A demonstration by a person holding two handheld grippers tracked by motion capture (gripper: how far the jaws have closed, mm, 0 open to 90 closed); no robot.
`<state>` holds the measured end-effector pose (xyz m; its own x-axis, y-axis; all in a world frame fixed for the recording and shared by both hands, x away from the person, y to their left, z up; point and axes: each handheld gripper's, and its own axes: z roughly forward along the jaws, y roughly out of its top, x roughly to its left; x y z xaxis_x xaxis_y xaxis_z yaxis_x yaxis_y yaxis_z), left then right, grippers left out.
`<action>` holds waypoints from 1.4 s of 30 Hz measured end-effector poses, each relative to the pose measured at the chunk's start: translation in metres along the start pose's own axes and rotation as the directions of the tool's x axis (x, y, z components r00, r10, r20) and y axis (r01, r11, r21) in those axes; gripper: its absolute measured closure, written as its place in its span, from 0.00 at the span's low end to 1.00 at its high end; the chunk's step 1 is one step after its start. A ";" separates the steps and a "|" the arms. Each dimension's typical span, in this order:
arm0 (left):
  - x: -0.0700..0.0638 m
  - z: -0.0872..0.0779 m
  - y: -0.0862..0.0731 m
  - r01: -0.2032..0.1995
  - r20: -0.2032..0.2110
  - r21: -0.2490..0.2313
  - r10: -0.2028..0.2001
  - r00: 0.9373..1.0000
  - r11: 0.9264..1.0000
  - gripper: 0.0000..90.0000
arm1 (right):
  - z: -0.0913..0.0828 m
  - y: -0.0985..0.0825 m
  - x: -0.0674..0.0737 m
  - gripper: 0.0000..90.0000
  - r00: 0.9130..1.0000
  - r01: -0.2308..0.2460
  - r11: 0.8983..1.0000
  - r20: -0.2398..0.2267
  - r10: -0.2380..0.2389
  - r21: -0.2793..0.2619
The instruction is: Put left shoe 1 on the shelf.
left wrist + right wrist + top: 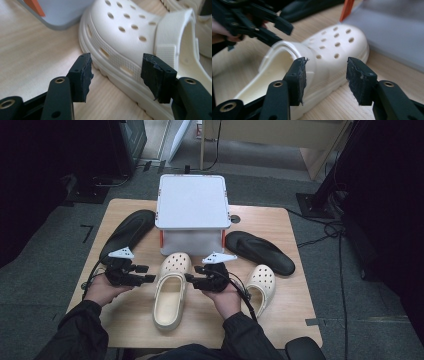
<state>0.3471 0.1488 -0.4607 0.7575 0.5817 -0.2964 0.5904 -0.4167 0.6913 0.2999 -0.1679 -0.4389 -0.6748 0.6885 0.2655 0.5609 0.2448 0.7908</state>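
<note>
- Under both sets of fingers, the wooden tabletop (125, 320) carries everything; its bare grain shows below the fingers in both gripper views.
- Beyond the fingers, at the far middle of the tabletop, stands a white lidded box (192, 210) with orange clips; its grey wall is just past the clog's toe.
- Out to the far left of the left fingers lies a black insole-shaped sandal (127, 234); a second black sandal (260, 251) lies beyond the right fingers, to their right.
- Between the two sets of fingers lies the cream clog (170, 290), sole down, toe toward the box, its holed upper and heel strap plain in the left gripper view (130, 27) and the right gripper view (332, 47).
- To the right of the right fingers, near the person's wrist, rests a second cream clog (262, 282).
- The left gripper (145, 273) hovers just beside the clog's left flank; its fingers (82, 72) stand wide apart and hold nothing, with the clog's side behind the gap and untouched.
- The right gripper (192, 273) sits at the clog's right flank; its fingers (298, 75) are likewise spread wide and empty, apart from the clog beyond them.
</note>
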 end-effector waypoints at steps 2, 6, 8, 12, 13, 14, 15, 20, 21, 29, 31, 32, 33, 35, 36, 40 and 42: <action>0.002 0.001 0.004 0.001 -0.007 -0.005 -0.001 1.000 1.000 0.46 | -0.004 0.002 0.005 0.53 1.000 0.008 1.000 -0.005 -0.008 -0.011; 0.006 0.001 0.012 -0.001 -0.009 -0.019 0.001 1.000 1.000 0.45 | 0.000 0.002 0.017 0.49 0.999 0.021 1.000 -0.026 -0.021 -0.014; 0.007 0.000 0.015 0.001 -0.007 -0.028 -0.002 1.000 1.000 0.45 | 0.016 -0.005 0.022 0.48 0.999 0.041 0.999 -0.024 -0.041 0.021; 0.009 -0.002 0.018 0.007 -0.005 -0.055 -0.008 1.000 0.998 0.45 | 0.031 -0.010 0.024 0.48 0.999 0.046 0.997 -0.004 -0.046 0.057; 0.009 -0.003 0.019 0.006 -0.006 -0.058 -0.006 1.000 0.998 0.45 | 0.036 -0.012 0.025 0.46 0.999 0.050 0.997 0.014 -0.051 0.059; 0.010 -0.004 0.019 0.003 -0.006 -0.062 -0.003 1.000 0.998 0.45 | 0.039 -0.012 0.025 0.46 0.998 0.056 0.997 0.033 -0.058 0.058; 0.010 -0.005 0.019 0.004 -0.008 -0.064 -0.005 1.000 0.998 0.45 | 0.043 -0.013 0.025 0.46 0.995 0.067 0.996 0.069 -0.070 0.055; 0.012 -0.011 0.018 0.006 -0.004 -0.083 -0.006 1.000 0.997 0.45 | 0.047 -0.013 0.021 0.48 0.995 0.041 0.998 0.087 -0.044 0.044; 0.013 -0.012 0.017 0.006 -0.006 -0.085 -0.007 1.000 0.996 0.45 | 0.046 -0.013 0.021 0.50 0.995 0.035 0.998 0.089 -0.039 0.043; 0.014 -0.015 0.016 0.006 -0.008 -0.092 -0.007 1.000 0.996 0.45 | 0.034 -0.014 0.016 0.72 0.994 0.024 1.000 0.102 -0.026 0.017; 0.013 -0.015 0.016 0.006 -0.007 -0.091 -0.007 1.000 0.996 0.46 | 0.031 -0.014 0.014 0.76 0.994 0.032 0.999 0.108 -0.034 0.021; 0.013 -0.015 0.016 0.005 -0.009 -0.091 -0.006 1.000 0.996 0.46 | 0.030 -0.014 0.014 0.79 0.993 0.036 0.999 0.115 -0.038 0.023; 0.014 -0.015 0.016 0.005 -0.010 -0.090 -0.006 1.000 0.996 0.46 | 0.029 -0.013 0.014 0.81 0.991 0.043 0.999 0.128 -0.046 0.026; 0.014 -0.015 0.016 0.006 -0.012 -0.092 -0.007 1.000 0.996 0.46 | 0.026 -0.012 0.014 0.82 0.988 0.054 0.998 0.141 -0.057 0.027; 0.014 -0.015 0.016 0.005 -0.012 -0.093 -0.006 1.000 0.996 0.46 | 0.026 -0.012 0.014 0.83 0.988 0.054 0.998 0.141 -0.057 0.027; 0.013 -0.015 0.017 0.006 -0.012 -0.097 -0.007 1.000 0.995 0.46 | 0.024 -0.009 0.011 0.84 0.991 0.022 1.000 0.131 -0.025 0.022; 0.013 -0.015 0.016 0.003 -0.015 -0.094 -0.005 1.000 0.996 0.46 | 0.022 -0.005 0.008 0.84 0.991 0.016 1.000 0.129 -0.018 0.014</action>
<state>0.3626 0.1606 -0.4431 0.7504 0.5942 -0.2896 0.5640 -0.3470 0.7493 0.3019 -0.1483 -0.4528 -0.6173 0.7664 0.1778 0.5563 0.2653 0.7875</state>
